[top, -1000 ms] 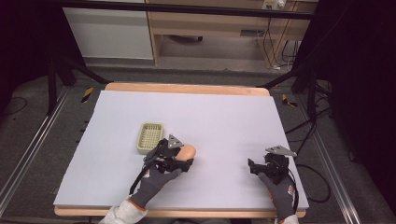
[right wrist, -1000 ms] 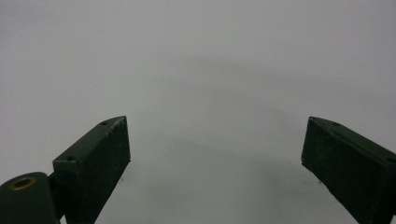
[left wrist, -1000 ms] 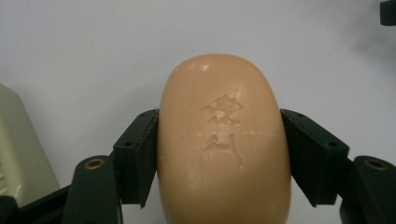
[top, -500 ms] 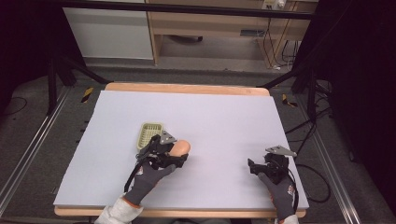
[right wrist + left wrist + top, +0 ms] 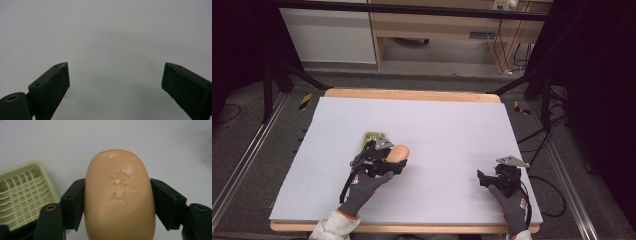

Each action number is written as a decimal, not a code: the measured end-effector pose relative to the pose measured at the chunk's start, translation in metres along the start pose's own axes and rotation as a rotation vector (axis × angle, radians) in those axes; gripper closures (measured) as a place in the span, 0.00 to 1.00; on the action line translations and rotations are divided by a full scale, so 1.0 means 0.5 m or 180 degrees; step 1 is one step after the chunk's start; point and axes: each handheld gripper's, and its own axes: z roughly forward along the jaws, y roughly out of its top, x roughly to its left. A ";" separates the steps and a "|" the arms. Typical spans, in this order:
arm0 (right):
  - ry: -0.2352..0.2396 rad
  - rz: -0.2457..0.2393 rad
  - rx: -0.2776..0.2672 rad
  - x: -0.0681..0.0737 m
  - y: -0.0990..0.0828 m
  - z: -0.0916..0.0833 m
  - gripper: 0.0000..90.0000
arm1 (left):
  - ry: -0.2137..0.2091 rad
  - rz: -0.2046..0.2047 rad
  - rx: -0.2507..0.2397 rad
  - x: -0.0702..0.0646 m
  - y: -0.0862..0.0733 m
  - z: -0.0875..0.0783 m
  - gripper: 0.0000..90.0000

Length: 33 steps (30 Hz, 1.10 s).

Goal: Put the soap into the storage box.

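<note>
The right tool (image 5: 484,178) sits near the front right of the pale surface (image 5: 452,125), its 2 black jaws spread wide with bare surface between them. Well apart to its left, the left tool (image 5: 398,161) clamps a peach-coloured soap bar (image 5: 119,195) by its 2 long sides; stamped characters show on the bar's top face. Just beyond and left of the gloved left hand (image 5: 362,187) lies a pale green soap dish (image 5: 21,192) with a slotted grid floor, close beside the bar.
</note>
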 end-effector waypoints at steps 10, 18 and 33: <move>0.0011 -0.0006 0.0009 0.002 0.001 0.001 0.09 | 0.0122 -0.0152 -0.0139 0.050 0.011 -0.028 0.35; 0.0011 -0.0011 0.0012 0.003 0.001 0.002 0.09 | 0.0210 -0.0228 -0.0154 0.080 0.012 -0.033 0.35; 0.0014 -0.0007 0.0014 0.004 0.001 0.003 0.09 | 0.0372 -0.0290 -0.0138 0.123 0.013 -0.026 0.35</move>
